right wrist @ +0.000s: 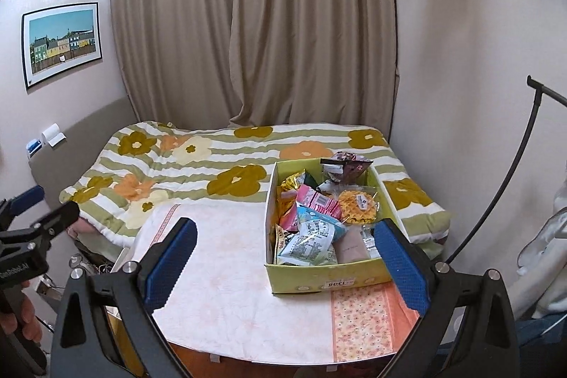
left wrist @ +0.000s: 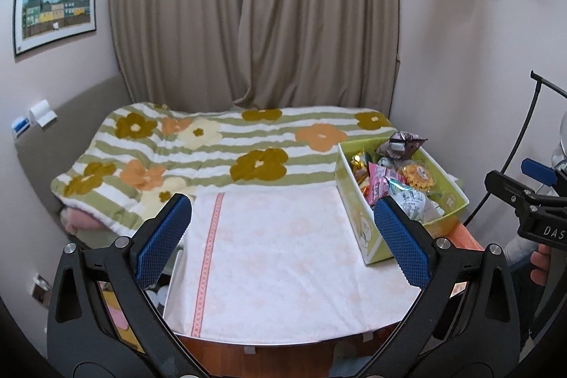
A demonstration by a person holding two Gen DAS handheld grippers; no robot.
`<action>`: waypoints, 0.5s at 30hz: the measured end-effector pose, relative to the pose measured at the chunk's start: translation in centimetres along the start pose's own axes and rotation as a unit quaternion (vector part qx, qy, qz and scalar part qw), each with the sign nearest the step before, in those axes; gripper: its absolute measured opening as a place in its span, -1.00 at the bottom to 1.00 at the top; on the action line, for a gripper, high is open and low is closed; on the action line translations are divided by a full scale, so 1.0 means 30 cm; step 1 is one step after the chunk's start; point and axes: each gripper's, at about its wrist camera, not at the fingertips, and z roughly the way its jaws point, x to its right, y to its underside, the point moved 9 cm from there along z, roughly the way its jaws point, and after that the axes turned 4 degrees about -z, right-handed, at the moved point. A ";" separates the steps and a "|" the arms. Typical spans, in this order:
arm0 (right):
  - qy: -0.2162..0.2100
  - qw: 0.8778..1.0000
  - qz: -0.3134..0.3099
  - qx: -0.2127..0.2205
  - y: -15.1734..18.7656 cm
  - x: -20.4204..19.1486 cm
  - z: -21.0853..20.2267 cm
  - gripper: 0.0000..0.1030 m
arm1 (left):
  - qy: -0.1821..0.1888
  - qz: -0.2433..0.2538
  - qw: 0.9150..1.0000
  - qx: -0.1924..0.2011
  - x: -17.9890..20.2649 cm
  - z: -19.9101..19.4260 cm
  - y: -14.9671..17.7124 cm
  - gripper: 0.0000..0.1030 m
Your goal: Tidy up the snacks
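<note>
A yellow-green cardboard box [left wrist: 361, 229] [right wrist: 329, 277] stands on the right side of a small table [left wrist: 283, 271] [right wrist: 230, 293] covered with a pale pink cloth. It holds several wrapped snacks [left wrist: 400, 183] [right wrist: 319, 218], among them a pink packet, a round yellow waffle pack and a dark triangular pack at the far end. My left gripper [left wrist: 283, 229] hovers open over the table's near edge, nothing between its blue pads; the box is just past its right finger. My right gripper [right wrist: 287, 257] is open too, above the table before the box, holding nothing.
Behind the table lies a bed with a green-striped flower blanket [left wrist: 212, 147] [right wrist: 177, 172]. Beige curtains [left wrist: 248, 6] hang behind it. A framed picture [left wrist: 53, 6] is on the left wall. A black curved stand [right wrist: 514, 165] rises at the right. Each view shows the other gripper's frame at its edge.
</note>
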 end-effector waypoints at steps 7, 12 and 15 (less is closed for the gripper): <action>0.009 1.000 0.001 0.005 0.000 -0.005 -0.010 0.94 | 0.007 0.000 1.000 0.006 -0.008 -0.010 -0.005 0.99; 0.010 1.000 0.002 0.007 0.002 -0.006 -0.003 0.94 | 0.008 0.004 1.000 0.010 -0.001 -0.013 -0.010 0.99; 0.009 1.000 0.004 0.008 -0.002 -0.010 -0.004 0.94 | 0.008 0.007 1.000 0.014 0.001 -0.015 -0.015 0.99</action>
